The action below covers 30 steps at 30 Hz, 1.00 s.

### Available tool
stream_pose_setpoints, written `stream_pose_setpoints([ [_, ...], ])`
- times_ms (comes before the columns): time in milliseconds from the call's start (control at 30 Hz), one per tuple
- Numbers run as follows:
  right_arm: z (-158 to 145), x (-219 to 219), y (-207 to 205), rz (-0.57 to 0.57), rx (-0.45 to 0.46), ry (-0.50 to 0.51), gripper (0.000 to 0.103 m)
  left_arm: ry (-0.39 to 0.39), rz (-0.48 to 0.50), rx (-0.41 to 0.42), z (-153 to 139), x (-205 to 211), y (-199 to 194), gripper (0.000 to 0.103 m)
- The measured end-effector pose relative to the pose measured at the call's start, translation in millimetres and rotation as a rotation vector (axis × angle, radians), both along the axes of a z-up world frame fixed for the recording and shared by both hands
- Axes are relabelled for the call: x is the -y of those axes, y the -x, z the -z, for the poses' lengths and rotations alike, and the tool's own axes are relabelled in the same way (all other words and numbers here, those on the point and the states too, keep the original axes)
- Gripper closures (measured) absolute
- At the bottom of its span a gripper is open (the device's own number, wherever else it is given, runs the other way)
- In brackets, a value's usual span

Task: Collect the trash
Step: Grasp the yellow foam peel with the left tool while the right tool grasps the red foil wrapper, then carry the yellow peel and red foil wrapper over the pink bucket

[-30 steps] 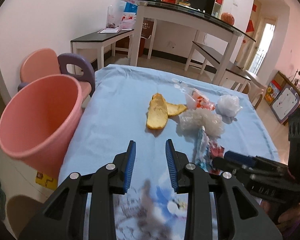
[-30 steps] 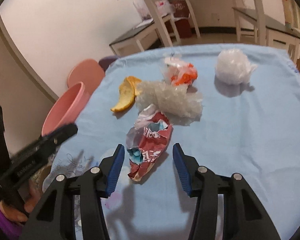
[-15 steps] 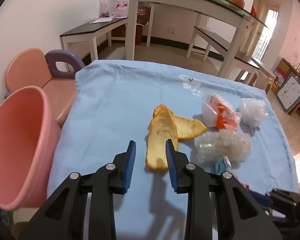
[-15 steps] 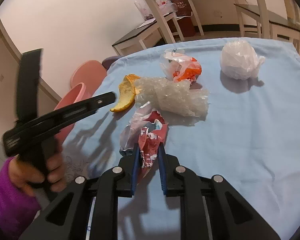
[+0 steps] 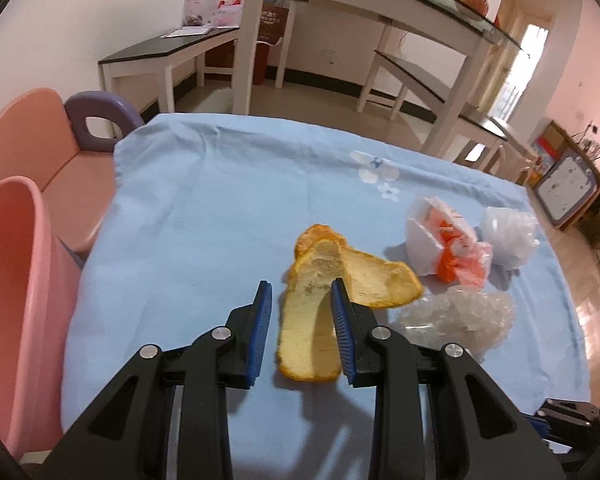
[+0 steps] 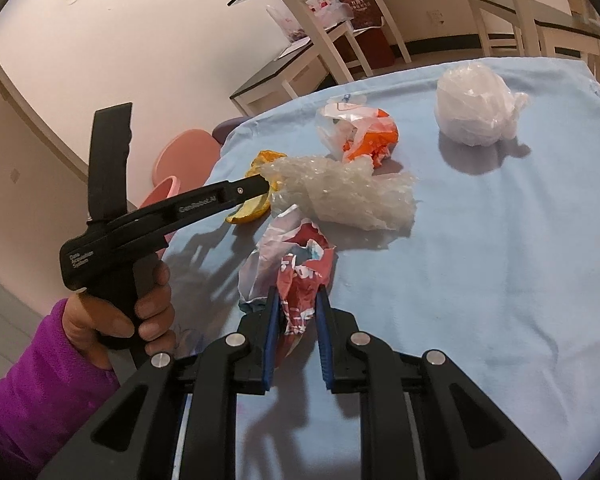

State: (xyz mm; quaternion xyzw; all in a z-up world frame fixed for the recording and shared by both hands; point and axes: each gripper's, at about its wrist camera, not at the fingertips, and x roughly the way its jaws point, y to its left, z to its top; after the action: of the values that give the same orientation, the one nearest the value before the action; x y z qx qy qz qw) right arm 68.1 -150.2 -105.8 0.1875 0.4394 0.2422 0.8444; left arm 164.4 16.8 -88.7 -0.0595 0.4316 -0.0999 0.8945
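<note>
Trash on the blue counter point(image 6: 500, 240): our right gripper point(image 6: 296, 312) pinches the red wrapper point(image 6: 300, 280), print unreadable; our left gripper point(image 5: 302, 312), marked "GenRobot.AI", straddles the orange peel point(image 5: 308, 320), fingers spread.

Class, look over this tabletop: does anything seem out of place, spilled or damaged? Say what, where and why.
Litter lies scattered on the blue tablecloth, not in the pink bin beside it: orange peel, crumpled bubble wrap, a white-and-orange bag, a balled white bag and a torn red wrapper. Nothing looks spilled.
</note>
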Motion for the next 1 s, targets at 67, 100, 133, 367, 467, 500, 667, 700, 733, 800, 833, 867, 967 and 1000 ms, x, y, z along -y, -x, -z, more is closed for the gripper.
stream_pose_setpoints([
  [67,-0.2,-1.3,0.2,0.005,0.002,0.001,0.086,0.010,0.018,0.008,-1.4,2.9,3.3,0.088],
  [100,-0.4,-1.1,0.7,0.007,0.003,0.002,0.086,0.010,0.029,0.013,-2.0,4.4,5.8,0.092],
  [133,-0.5,-1.0,0.6,0.008,0.004,0.003,0.086,0.010,0.035,0.018,-2.7,5.5,8.8,0.094],
  [367,-2.9,-1.6,5.0,0.019,0.021,0.011,0.087,-0.013,0.039,0.077,-12.4,6.9,33.4,0.099],
  [467,-3.9,-1.3,6.1,0.024,0.028,0.013,0.086,-0.006,0.013,0.103,-19.9,1.0,44.8,0.099],
  [500,-4.0,-1.5,7.1,0.025,0.031,0.014,0.086,-0.008,0.005,0.111,-22.7,-1.3,48.0,0.099],
  [667,-4.9,-3.5,8.8,0.022,0.035,0.029,0.086,-0.003,-0.043,0.154,-38.0,-13.3,73.5,0.099],
  [700,-5.3,-3.7,8.9,0.022,0.037,0.033,0.086,-0.005,-0.055,0.164,-41.7,-16.5,79.9,0.099],
  [733,-5.9,-4.5,9.2,0.021,0.041,0.039,0.086,-0.010,-0.064,0.171,-44.0,-18.8,84.3,0.099],
  [800,-7.4,-6.1,9.8,0.022,0.048,0.054,0.086,-0.014,-0.082,0.182,-48.2,-23.2,94.1,0.099],
  [833,-8.2,-7.2,10.2,0.025,0.053,0.063,0.087,-0.013,-0.087,0.189,-50.4,-25.4,98.2,0.099],
  [867,-9.5,-8.7,10.9,0.029,0.059,0.073,0.087,-0.015,-0.094,0.199,-53.0,-28.0,104.2,0.099],
  [967,-15.0,-14.2,14.3,0.032,0.086,0.112,0.087,-0.027,-0.105,0.225,-58.2,-33.7,117.2,0.099],
  [1000,-17.7,-16.4,15.3,0.030,0.094,0.118,0.087,-0.034,-0.113,0.238,-60.7,-36.6,123.0,0.099],
])
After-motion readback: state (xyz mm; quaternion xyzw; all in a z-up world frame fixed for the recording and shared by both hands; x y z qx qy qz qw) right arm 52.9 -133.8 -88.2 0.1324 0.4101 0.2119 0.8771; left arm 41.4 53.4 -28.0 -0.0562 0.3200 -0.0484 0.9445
